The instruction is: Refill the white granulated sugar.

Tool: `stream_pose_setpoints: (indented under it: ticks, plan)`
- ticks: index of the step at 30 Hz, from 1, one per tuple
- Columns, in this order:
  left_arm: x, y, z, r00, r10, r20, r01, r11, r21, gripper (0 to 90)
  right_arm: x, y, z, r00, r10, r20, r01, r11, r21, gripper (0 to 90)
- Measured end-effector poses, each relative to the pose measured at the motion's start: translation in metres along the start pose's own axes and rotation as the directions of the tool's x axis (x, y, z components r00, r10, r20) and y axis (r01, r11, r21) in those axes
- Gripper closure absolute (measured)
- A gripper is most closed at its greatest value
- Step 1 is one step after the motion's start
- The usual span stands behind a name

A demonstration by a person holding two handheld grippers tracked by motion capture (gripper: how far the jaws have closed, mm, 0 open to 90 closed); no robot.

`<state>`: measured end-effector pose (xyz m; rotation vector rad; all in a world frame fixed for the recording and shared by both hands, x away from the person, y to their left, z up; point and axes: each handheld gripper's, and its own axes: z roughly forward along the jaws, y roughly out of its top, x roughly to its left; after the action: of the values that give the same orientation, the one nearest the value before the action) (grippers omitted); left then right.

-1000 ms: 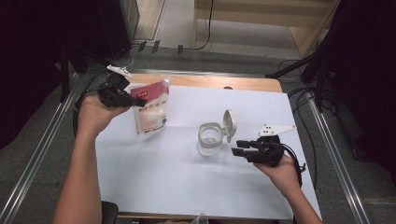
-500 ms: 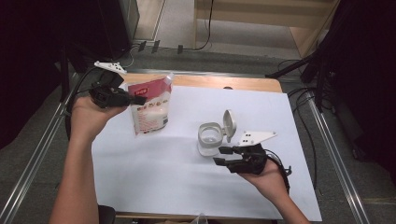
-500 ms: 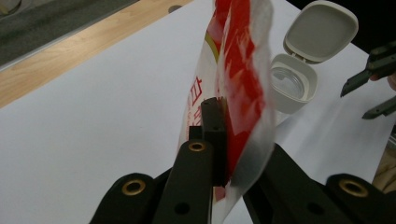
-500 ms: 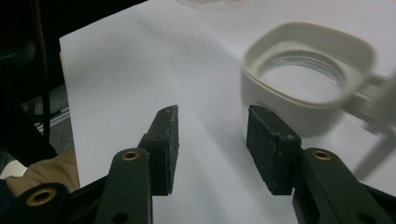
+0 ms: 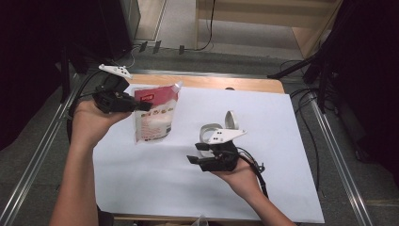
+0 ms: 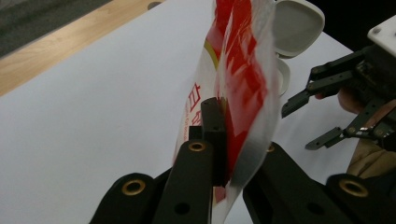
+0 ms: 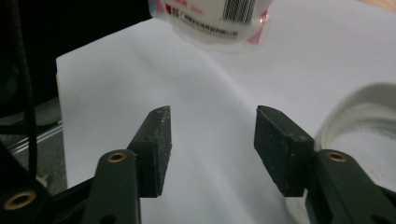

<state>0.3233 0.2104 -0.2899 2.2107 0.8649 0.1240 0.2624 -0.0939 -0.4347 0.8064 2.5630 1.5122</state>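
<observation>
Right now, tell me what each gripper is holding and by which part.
The left gripper clamps the red-and-white pouch by its upper edge. The right gripper is open and holds nothing.

A pouch [image 5: 154,114] stands left of the lidded container [image 5: 212,132] on the paper-covered table [image 5: 282,141].

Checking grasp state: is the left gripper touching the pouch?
Touching. In the left gripper view, the left gripper has its jaws closed on the red-and-white pouch, with the film pinched between them.

Wooden table [image 5: 207,83], white sheet [image 5: 263,117] covering most of it (far edge bare)
</observation>
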Motion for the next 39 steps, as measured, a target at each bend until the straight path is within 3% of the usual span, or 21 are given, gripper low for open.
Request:
stream_pose_setpoints:
  ticks: [6, 13, 17, 20, 25, 33, 35, 39]
  plan:
    - [-0.010, 0.002, -0.003, 0.9998, 0.020, 0.005, -0.020, 0.9998, 0.000, 90.0, 0.007, 0.007, 0.026, 0.9998, 0.020, -0.009, -0.020, 1.000, 0.005, 43.7]
    - [-0.017, 0.003, -0.007, 0.9993, 0.025, 0.028, -0.024, 0.9997, -0.007, 90.0, 0.017, 0.008, 0.051, 0.9999, -0.011, 0.002, 0.011, 1.000, 0.018, 41.5]
    - [-0.021, 0.003, -0.009, 0.9992, 0.027, 0.028, -0.027, 0.9996, -0.013, 90.0, 0.011, 0.005, 0.066, 0.9978, 0.058, -0.032, -0.058, 0.998, 0.010, 42.0]
    - [-0.025, 0.004, -0.009, 0.9990, 0.029, 0.035, -0.028, 0.9995, -0.015, 90.0, 0.009, 0.003, 0.076, 0.9983, 0.058, -0.003, -0.058, 0.998, 0.001, 41.7]
    - [-0.030, 0.007, -0.004, 0.9975, 0.042, 0.057, -0.042, 0.9991, 0.002, 90.0, 0.009, 0.002, 0.094, 0.9944, 0.101, 0.032, -0.100, 0.995, -0.011, 40.6]
    - [-0.035, 0.010, 0.006, 0.9967, 0.045, 0.068, -0.048, 0.9979, 0.044, 90.0, 0.008, -0.003, 0.109, 0.9889, 0.066, 0.133, -0.061, 0.997, -0.041, 40.2]
    - [-0.036, 0.011, 0.007, 0.9968, 0.040, 0.070, -0.043, 0.9981, 0.043, 90.0, 0.009, -0.004, 0.109, 0.9882, 0.064, 0.139, -0.058, 0.997, -0.047, 45.0]
    - [-0.037, 0.012, 0.007, 0.9969, 0.044, 0.065, -0.047, 0.9979, 0.044, 90.0, 0.010, -0.004, 0.109, 0.9848, 0.075, 0.157, -0.064, 0.995, -0.071, 43.9]
